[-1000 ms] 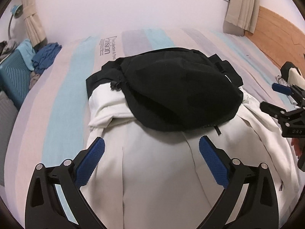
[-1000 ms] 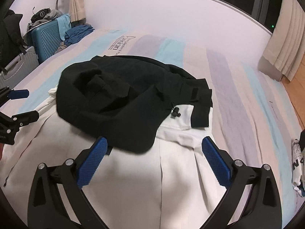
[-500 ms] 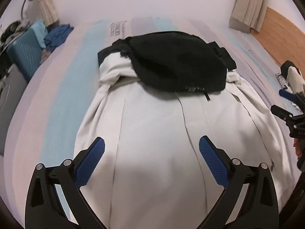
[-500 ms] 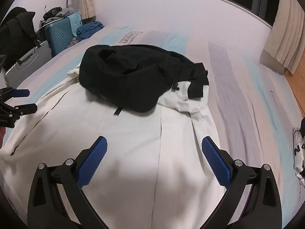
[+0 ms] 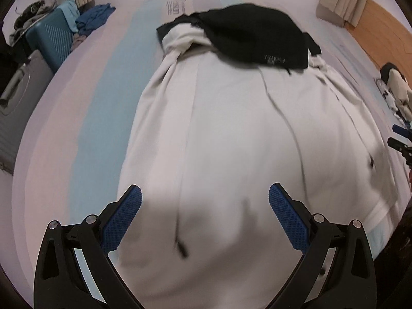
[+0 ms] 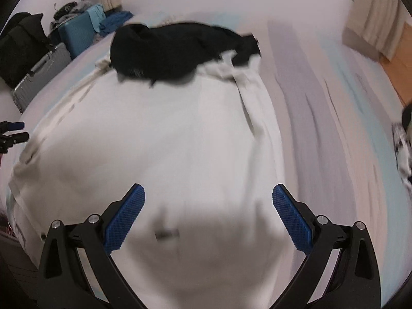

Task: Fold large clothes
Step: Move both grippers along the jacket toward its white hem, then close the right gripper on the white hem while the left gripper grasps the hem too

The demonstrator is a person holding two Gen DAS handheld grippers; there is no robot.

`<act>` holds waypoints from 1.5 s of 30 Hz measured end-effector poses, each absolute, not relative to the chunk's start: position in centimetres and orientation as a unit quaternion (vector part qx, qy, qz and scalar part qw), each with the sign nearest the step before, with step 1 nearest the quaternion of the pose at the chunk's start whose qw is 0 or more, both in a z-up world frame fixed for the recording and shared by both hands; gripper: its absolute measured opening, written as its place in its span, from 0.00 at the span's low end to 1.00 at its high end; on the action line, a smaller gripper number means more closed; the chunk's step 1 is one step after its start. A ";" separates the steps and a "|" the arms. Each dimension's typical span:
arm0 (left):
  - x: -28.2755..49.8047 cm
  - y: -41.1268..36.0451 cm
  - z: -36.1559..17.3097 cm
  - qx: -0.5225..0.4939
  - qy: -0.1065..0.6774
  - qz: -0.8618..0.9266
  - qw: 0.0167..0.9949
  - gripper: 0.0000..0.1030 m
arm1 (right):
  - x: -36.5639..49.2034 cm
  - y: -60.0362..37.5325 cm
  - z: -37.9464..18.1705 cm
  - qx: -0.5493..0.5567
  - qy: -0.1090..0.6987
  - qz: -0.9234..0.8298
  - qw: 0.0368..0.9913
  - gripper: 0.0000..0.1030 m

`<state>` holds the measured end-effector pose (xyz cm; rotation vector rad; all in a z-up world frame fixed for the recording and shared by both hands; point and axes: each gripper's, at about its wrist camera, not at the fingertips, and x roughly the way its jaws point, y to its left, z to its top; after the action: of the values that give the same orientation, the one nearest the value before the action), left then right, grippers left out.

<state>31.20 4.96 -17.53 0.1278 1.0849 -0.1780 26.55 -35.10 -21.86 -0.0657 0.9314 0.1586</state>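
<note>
A large white garment [image 5: 231, 134] lies spread over the striped bed, seen also in the right wrist view as the white garment [image 6: 167, 141]. A black piece of clothing [image 5: 255, 33] lies bunched on its far end, the same black clothing [image 6: 175, 51] in the right view. My left gripper [image 5: 204, 200] hovers open over the near left part of the white cloth. My right gripper [image 6: 208, 198] is open over the near right part. Nothing is between either pair of blue pads. The right view is motion-blurred.
The striped bed sheet [image 5: 85, 118] lies bare to the left, and bed sheet [image 6: 334, 128] to the right. A teal suitcase [image 5: 55, 38] and a grey case [image 5: 18, 90] stand at the left. Small items [image 5: 396, 90] sit at the bed's right edge by a wooden floor [image 5: 381, 25].
Both grippers have pulled back toward the near end of the white garment, so the black clothing now looks smaller and farther away. Both stayed open.
</note>
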 end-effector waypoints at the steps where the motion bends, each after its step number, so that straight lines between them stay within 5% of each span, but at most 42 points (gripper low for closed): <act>1: 30.5 5.7 -17.6 0.060 0.519 -0.084 0.849 0.94 | 25.9 -35.2 -22.3 -0.037 0.454 0.076 0.887 0.93; 17: 24.8 9.9 -21.1 0.028 0.565 -0.058 0.822 0.94 | 19.5 -39.7 -27.0 -0.025 0.536 0.050 0.842 0.93; 29: 23.7 10.9 -22.0 0.026 0.569 -0.043 0.821 0.94 | 18.0 -41.6 -30.1 0.049 0.592 0.071 0.801 0.83; 45: 22.3 14.5 -22.1 -0.010 0.598 -0.025 0.801 0.94 | 17.5 -39.8 -29.2 0.012 0.607 0.042 0.794 0.28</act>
<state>22.28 14.53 -22.15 -0.0209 1.2817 -0.0526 17.53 -39.76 -29.24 0.0263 1.3050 0.0910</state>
